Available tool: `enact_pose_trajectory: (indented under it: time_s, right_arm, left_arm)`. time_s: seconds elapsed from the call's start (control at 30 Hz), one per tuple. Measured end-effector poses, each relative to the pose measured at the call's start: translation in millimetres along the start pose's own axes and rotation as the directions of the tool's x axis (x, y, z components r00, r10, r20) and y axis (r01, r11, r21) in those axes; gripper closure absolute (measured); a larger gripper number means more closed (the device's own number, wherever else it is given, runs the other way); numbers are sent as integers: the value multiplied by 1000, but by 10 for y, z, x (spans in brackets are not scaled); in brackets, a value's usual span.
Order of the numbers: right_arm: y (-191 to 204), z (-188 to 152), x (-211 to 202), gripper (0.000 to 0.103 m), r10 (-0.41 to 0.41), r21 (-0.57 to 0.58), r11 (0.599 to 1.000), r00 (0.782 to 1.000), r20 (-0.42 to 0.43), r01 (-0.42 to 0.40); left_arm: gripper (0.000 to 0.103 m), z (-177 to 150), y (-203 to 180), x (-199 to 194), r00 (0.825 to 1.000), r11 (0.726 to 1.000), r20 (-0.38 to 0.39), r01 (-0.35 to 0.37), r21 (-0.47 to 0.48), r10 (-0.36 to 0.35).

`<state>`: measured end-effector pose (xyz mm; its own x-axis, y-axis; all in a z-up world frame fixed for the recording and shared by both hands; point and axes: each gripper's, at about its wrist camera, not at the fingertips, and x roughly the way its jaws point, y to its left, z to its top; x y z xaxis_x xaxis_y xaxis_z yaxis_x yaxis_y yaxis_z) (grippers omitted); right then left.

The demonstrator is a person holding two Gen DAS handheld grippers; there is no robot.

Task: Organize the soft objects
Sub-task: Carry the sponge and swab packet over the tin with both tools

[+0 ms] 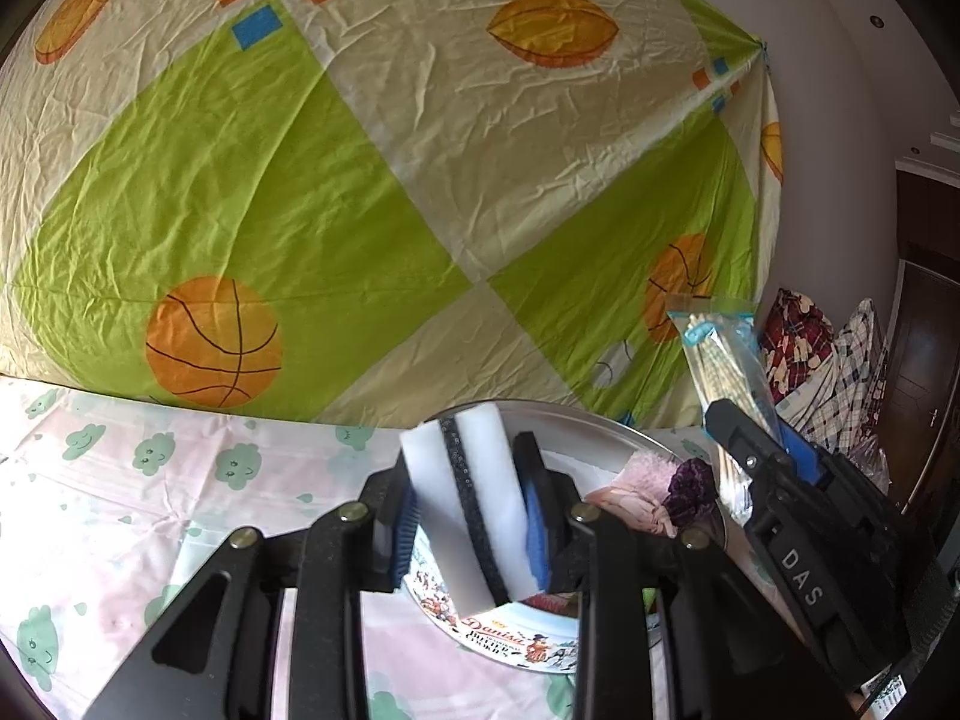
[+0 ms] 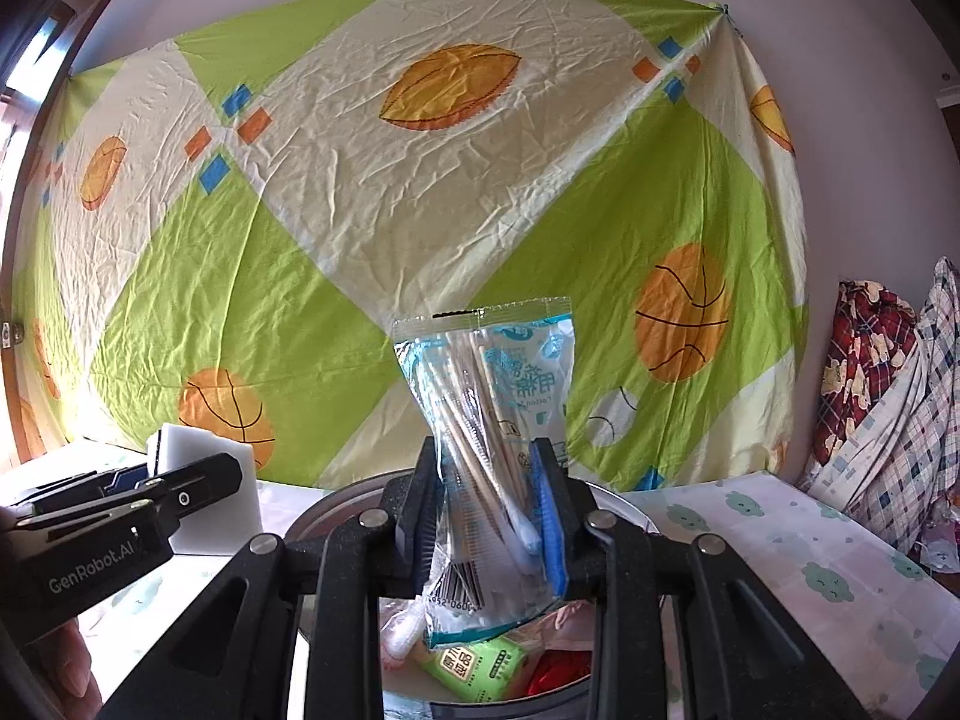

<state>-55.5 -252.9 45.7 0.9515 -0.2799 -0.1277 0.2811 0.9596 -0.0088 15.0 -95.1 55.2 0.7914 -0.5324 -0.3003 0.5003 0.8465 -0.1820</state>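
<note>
My left gripper (image 1: 468, 498) is shut on a white sponge with a black stripe (image 1: 474, 480), held over the round Danisa cookie tin (image 1: 516, 642). The sponge also shows in the right wrist view (image 2: 204, 480), with the left gripper at the lower left. My right gripper (image 2: 486, 510) is shut on a clear bag of cotton swabs (image 2: 492, 408), held upright above the tin's rim (image 2: 336, 504). The bag shows in the left wrist view (image 1: 720, 372) at right. Inside the tin lie pink and purple soft items (image 1: 660, 486), a green packet (image 2: 474, 666) and something red.
A green and cream sheet with orange ball prints (image 1: 300, 150) hangs behind the table. The table has a pink cloth with green cloud prints (image 1: 150, 480). Plaid fabric bundles (image 2: 882, 396) are stacked at the far right.
</note>
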Motion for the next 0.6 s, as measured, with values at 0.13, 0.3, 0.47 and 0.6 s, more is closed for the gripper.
enact_pose_trajectory:
  time_s: [0.13,0.3,0.47,0.6]
  right_arm:
    - [-122,3,32,72,-19,10,1000,1000,-4,19]
    - [-268,20,67,72,-45,26,999,999,-6,46]
    - [-372,35,84,72,-65,31,997,998,-3,65]
    - [-444,49,91,72,-78,33,996,997,0,78]
  left_arm:
    - [75,36,-113,46,1000,1000,3,12,15,-12]
    - [75,80,-270,121,1000,999,6,24,36,-24]
    - [75,95,-393,195,999,998,4,39,45,-39]
    - [75,95,-473,252,999,998,-3,49,48,-49]
